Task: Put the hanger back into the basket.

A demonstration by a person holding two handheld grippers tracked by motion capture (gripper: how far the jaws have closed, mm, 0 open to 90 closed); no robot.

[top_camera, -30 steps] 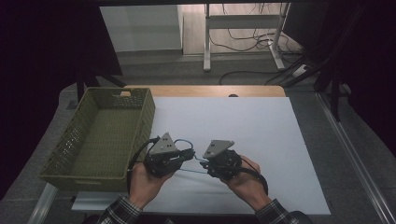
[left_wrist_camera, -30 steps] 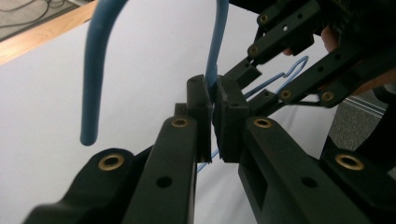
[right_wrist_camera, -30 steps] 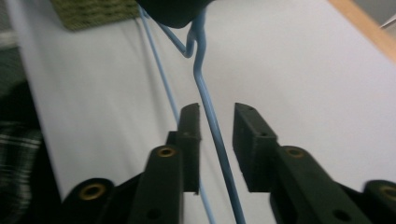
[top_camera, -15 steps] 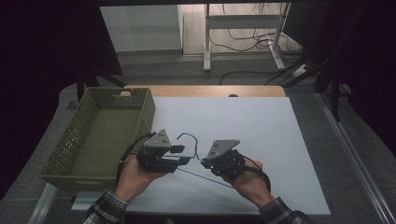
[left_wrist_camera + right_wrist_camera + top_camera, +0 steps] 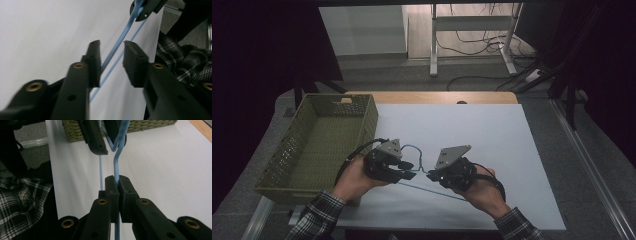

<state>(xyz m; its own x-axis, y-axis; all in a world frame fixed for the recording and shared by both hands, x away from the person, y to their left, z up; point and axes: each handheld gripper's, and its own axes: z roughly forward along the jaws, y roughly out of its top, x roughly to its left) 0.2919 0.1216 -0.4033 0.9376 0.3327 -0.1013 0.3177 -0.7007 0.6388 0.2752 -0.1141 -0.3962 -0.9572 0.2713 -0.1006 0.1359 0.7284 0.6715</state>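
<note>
A thin blue wire hanger (image 5: 412, 149) is held above the white table (image 5: 512, 150) between the two grippers. In the right gripper view, my right gripper (image 5: 116, 178) is shut on a straight run of the blue wire (image 5: 115, 166). My left gripper (image 5: 111, 45) is open, and the blue wire (image 5: 117, 47) runs through the gap close to its left jaw without being pinched. In the high view, the left gripper (image 5: 408, 171) and right gripper (image 5: 431, 175) face each other near the table's front, a few centimetres apart. The hanger's long bar (image 5: 437, 192) slants down toward the right hand.
A green woven basket (image 5: 368, 120) stands at the table's left side, just beyond the left hand, and shows as a basket wall (image 5: 150, 125) in the right gripper view. Plaid sleeves come in from the front edge. White tabletop stretches to the right and back.
Both hands have shifted slightly apart and nearer the front edge. The left gripper has turned its jaws toward the right one, and the hanger's hook now shows between them.
</note>
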